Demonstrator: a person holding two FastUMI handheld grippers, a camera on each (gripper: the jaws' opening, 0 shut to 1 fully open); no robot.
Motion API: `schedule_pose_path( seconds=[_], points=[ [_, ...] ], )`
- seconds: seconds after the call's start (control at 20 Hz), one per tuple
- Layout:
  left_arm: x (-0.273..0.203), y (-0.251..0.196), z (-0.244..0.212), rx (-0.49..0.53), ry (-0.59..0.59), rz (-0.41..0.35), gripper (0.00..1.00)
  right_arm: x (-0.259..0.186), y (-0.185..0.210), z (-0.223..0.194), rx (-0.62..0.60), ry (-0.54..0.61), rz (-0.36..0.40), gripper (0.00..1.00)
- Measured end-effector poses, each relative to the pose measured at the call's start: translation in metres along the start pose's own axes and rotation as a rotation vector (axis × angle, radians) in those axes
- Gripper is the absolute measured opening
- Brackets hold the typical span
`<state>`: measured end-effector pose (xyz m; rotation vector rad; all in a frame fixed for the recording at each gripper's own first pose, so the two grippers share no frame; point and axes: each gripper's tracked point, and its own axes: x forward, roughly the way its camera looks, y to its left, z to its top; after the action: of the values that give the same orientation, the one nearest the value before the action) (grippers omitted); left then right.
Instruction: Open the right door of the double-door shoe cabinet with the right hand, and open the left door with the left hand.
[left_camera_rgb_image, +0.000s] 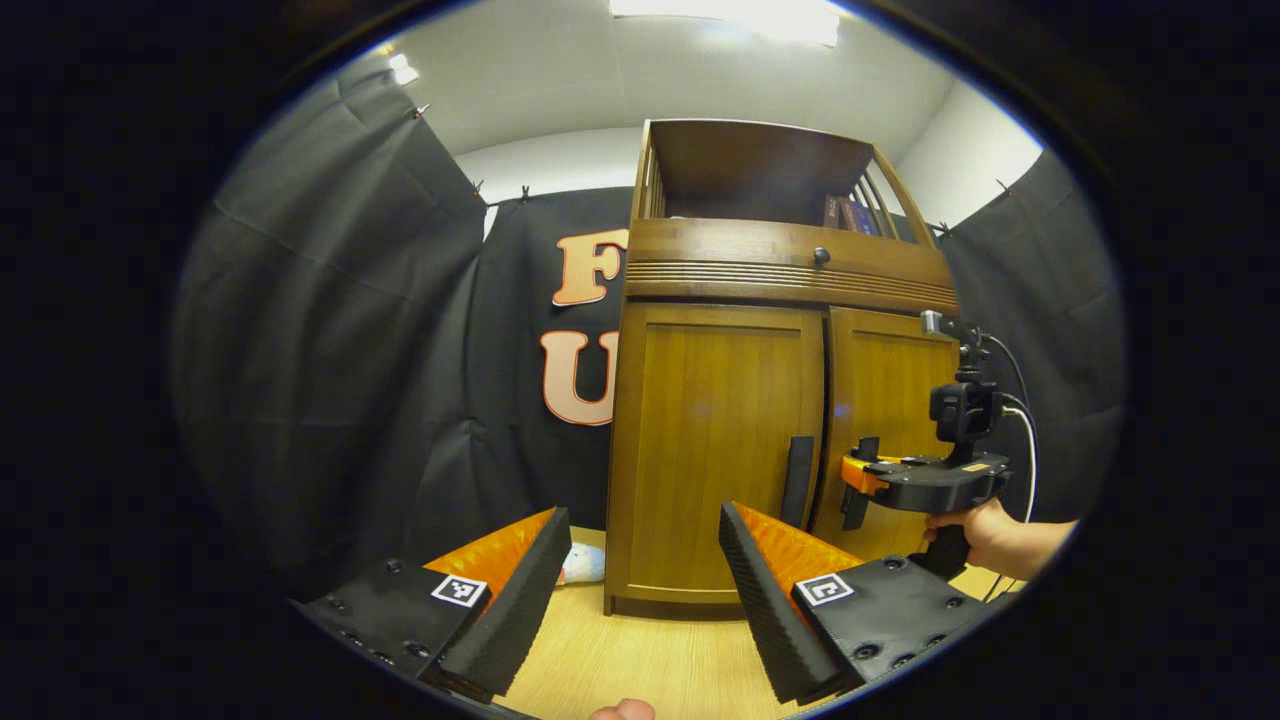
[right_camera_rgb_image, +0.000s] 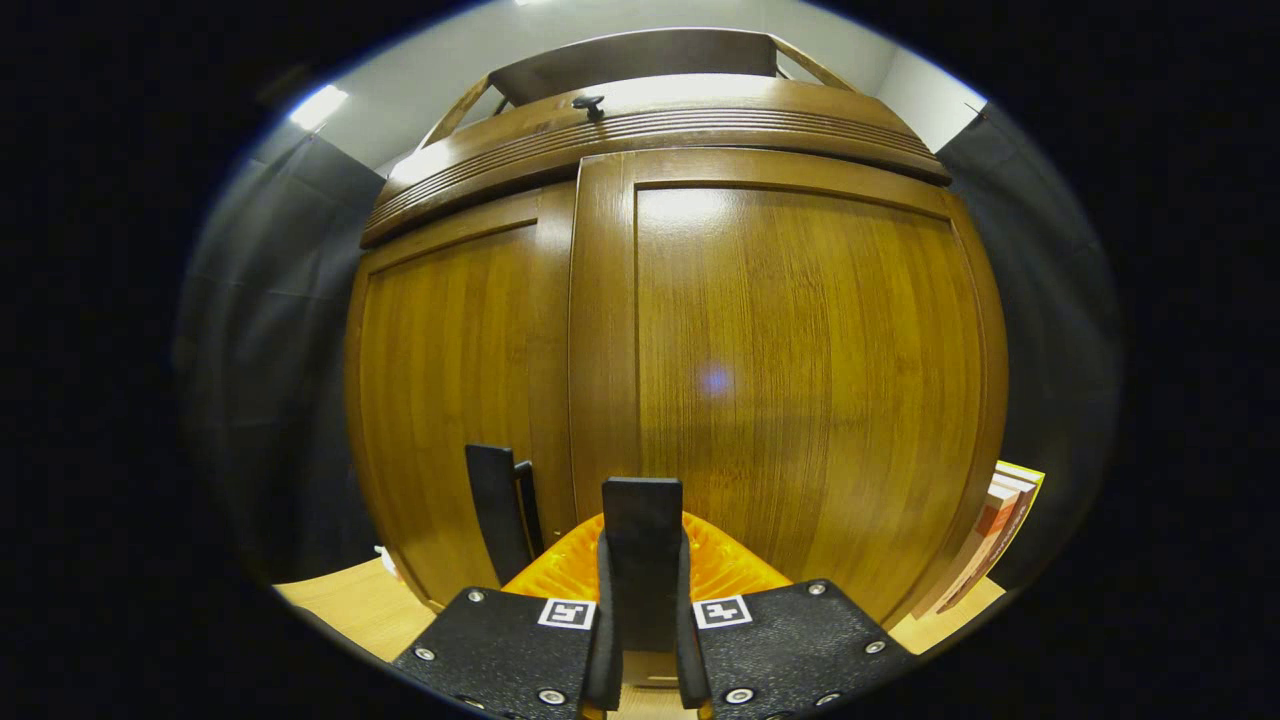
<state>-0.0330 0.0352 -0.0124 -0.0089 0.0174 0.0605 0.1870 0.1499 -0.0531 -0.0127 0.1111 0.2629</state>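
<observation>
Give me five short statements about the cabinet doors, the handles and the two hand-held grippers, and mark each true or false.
1. Both cabinet doors, the left door and the right door, are closed. True.
2. The right hand-held gripper is closed on the right door's handle. True: both fingers press on the upright handle.
3. The left hand-held gripper grips the left door's handle. False: its jaws are open and it hangs short of the cabinet.
4. The drawer above the doors has a small round knob. True.
5. The left door stands wide open. False: it sits flush with the cabinet front.
</observation>
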Motion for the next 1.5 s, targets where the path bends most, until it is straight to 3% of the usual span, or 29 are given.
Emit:
schedule_pose_path(
  seconds=[0.4, 1.0, 1.05, 1.5],
  points=[
    [-0.006, -0.002, 0.004, 0.006, -0.018, 0.022, 0.97, -0.061, -0.008, 0.004, 0.023, 0.004, 0.019, 0.22],
    [0.000, -0.022, -0.001, -0.008, 0.001, -0.024, 0.97, -0.170, -0.073, 0.007, 0.022, 0.011, -0.123, 0.21],
    [0.000, -0.026, -0.003, -0.013, 0.007, -0.031, 0.97, -0.179, -0.079, 0.006, 0.020, 0.003, -0.131, 0.17],
    [0.002, -0.045, -0.004, -0.012, 0.008, -0.044, 0.97, -0.209, -0.118, 0.004, 0.011, -0.009, -0.157, 0.14]
  ],
)
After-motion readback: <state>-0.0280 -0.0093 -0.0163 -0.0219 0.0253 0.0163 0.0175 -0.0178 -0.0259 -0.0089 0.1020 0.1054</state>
